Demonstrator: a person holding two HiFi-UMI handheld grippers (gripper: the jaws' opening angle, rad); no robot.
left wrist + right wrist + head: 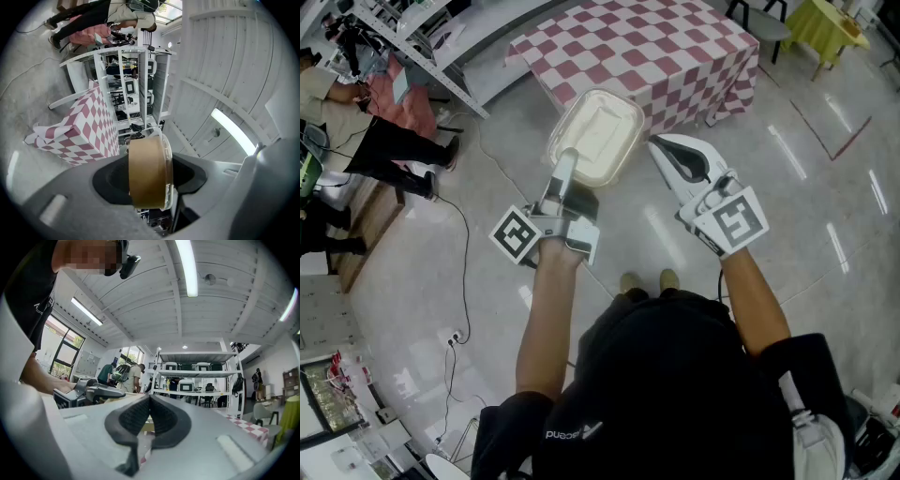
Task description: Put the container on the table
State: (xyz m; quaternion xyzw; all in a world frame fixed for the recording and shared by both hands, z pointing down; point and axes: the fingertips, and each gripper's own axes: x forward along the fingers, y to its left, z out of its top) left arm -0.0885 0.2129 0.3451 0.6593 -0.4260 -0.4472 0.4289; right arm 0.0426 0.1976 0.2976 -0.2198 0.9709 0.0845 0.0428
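A tan paper container (598,134) with a clear lid is held out over the floor, just short of the table (675,56), which wears a red-and-white checked cloth. My left gripper (569,161) is shut on the container's near edge. In the left gripper view the container (146,165) sits edge-on between the dark pads, and the checked table (89,127) lies beyond it. My right gripper (659,144) hovers beside the container on its right, shut with nothing in it. In the right gripper view its pads (140,416) meet, and the left gripper (89,393) shows at the left.
A white shelving rack (403,37) runs along the upper left, with people (356,103) beside it. A cable (467,246) trails across the grey floor. A chair (759,23) and a yellow-covered table (834,23) stand beyond the checked table. My feet (645,280) are below the container.
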